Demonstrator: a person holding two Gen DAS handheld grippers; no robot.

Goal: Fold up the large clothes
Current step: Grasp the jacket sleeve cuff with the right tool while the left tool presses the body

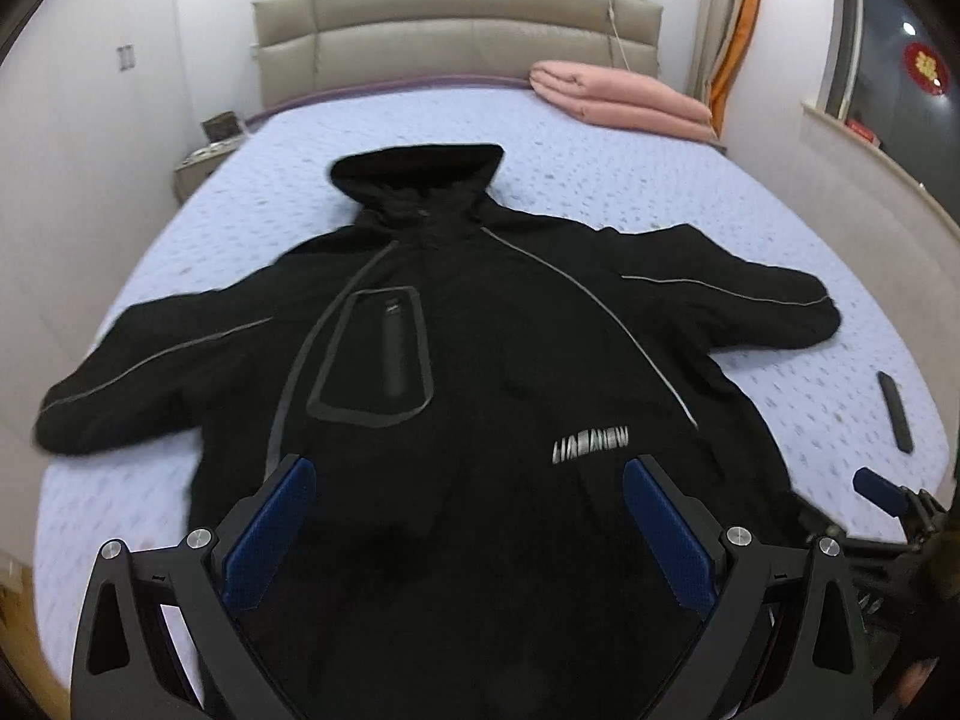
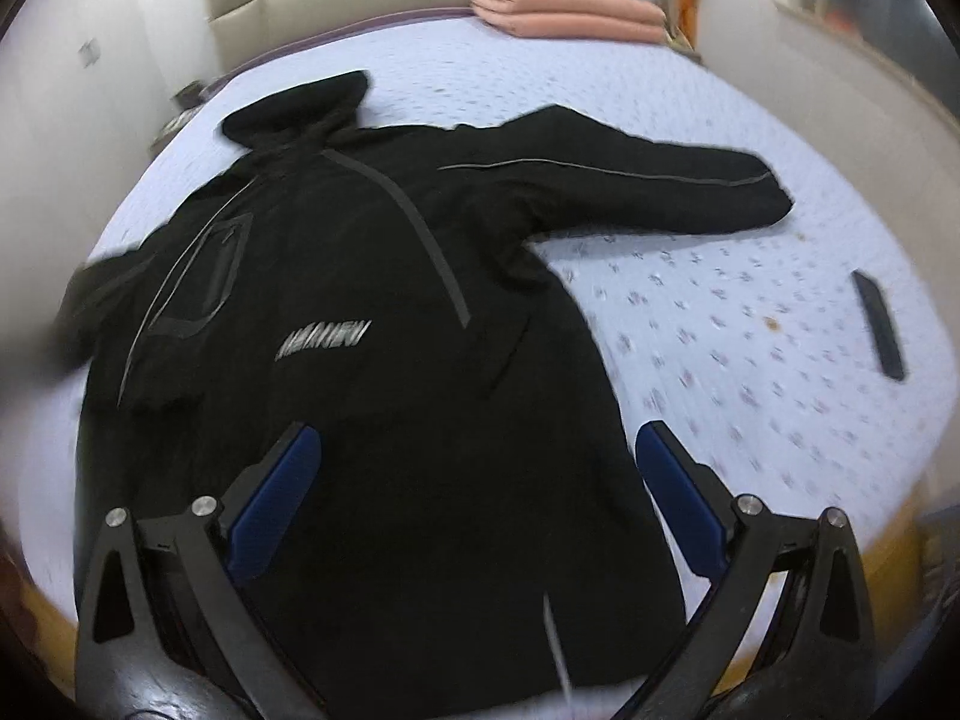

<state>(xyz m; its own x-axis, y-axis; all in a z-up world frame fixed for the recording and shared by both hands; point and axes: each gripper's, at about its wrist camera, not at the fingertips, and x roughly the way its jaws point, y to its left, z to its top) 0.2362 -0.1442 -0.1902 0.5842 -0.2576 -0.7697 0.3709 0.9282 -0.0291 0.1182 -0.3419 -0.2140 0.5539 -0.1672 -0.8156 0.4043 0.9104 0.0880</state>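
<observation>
jacket [image 1: 480, 372]: black, spread flat front-up on bed [image 1: 600, 138], hood toward headboard, both sleeves out
left gripper [image 1: 468, 534]: fingers wide open, holding nothing, over the hem
right gripper [image 2: 480, 498]: same, open and empty
risk: thick slippery fabric, probably grabs one layer only, fold goes crooked
also risk: remote [image 2: 879, 324] lower right, sleeve could sweep it
left view only: nightstand [image 1: 204, 162], full left sleeve
right view only: right sleeve cuff up close

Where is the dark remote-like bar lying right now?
The dark bar lies on the bed sheet on the right of both views, apart from the jacket, below its outstretched sleeve.
</observation>
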